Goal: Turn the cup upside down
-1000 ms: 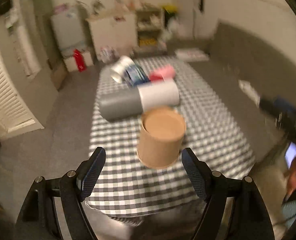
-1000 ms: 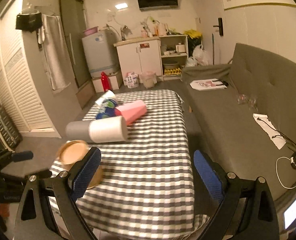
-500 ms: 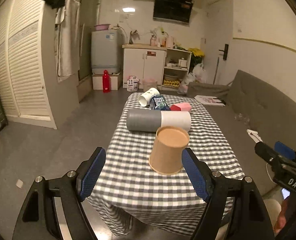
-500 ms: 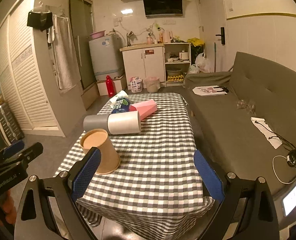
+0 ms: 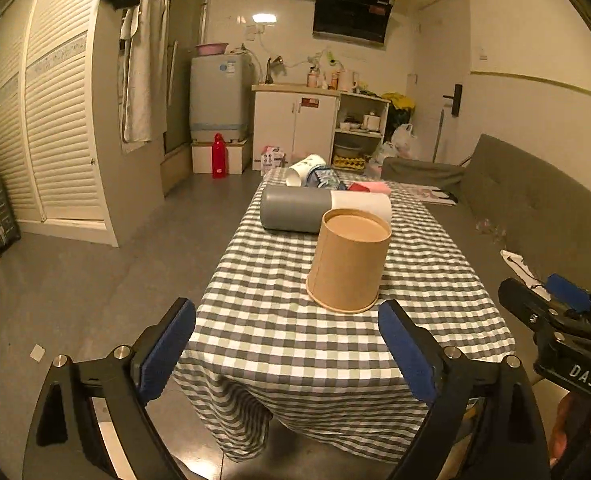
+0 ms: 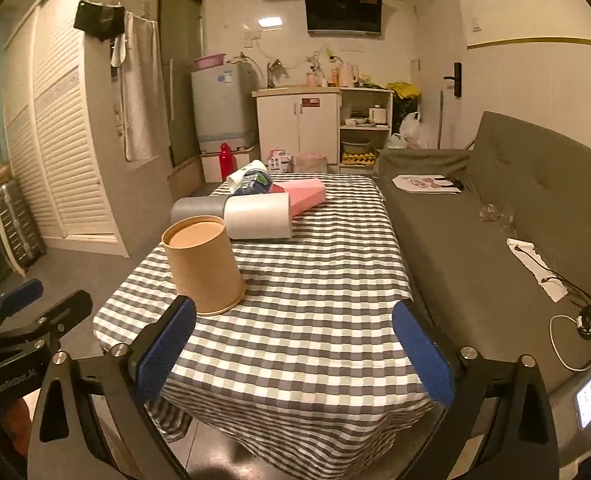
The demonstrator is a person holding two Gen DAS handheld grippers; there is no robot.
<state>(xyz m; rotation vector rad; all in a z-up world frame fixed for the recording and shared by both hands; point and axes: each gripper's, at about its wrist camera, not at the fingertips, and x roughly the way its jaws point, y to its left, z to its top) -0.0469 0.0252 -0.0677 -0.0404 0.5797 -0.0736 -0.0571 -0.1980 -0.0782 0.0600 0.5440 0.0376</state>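
Note:
A brown paper cup [image 5: 349, 262] stands upside down, wide rim down, on the grey-checked tablecloth [image 5: 279, 332] near the table's front. It also shows in the right wrist view [image 6: 203, 266] at the left. My left gripper [image 5: 287, 344] is open and empty, held back from the table's front edge, with the cup ahead of it and apart. My right gripper [image 6: 293, 344] is open and empty, in front of the table and to the right of the cup.
Behind the cup lie a grey-and-white cylinder [image 5: 323, 208], a pink box [image 6: 307, 196] and a white printed cup [image 5: 305, 168] on its side. A grey sofa [image 6: 515, 216] runs along the table's right. Louvred doors [image 5: 55, 128] stand at the left.
The left gripper has drawn back and levelled out from a steep downward look at the cup. The right gripper has also pulled back. The cup now stands still, upside down, on the cloth.

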